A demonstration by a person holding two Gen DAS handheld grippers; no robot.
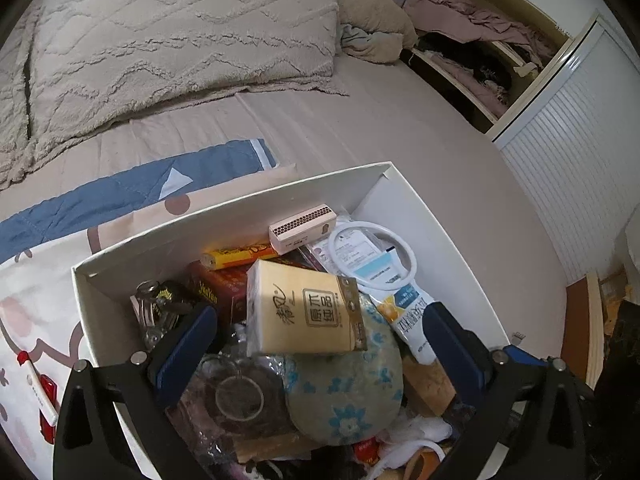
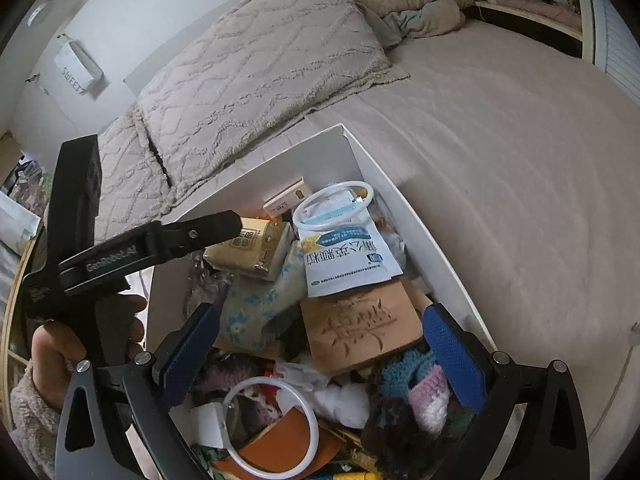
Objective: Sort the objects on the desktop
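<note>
**A:** Location of tissue pack (image 1: 304, 308)?

**B:** Inside white box (image 1: 224, 216) on bed (image 1: 400, 128), resting atop floral cloth bundle (image 1: 348, 392), just beside sachet (image 1: 412, 312). Tilted. Long axis running across left wrist view, printed face up.

**A:** Left gripper (image 1: 320, 340)?

**B:** Jaws spread wide, pads clear of pack on either side. Nothing gripped.

**A:** Right gripper (image 2: 320, 344)?

**B:** Jaws likewise wide apart, hovering over carved wooden plaque (image 2: 360, 328) and knitted items (image 2: 416, 384). Holding nothing. Plaque's long axis roughly across frame, sachet overlapping its far edge.

**A:** Anything else?

**B:** White ring (image 2: 272, 424) lying near right gripper's left finger.
</note>
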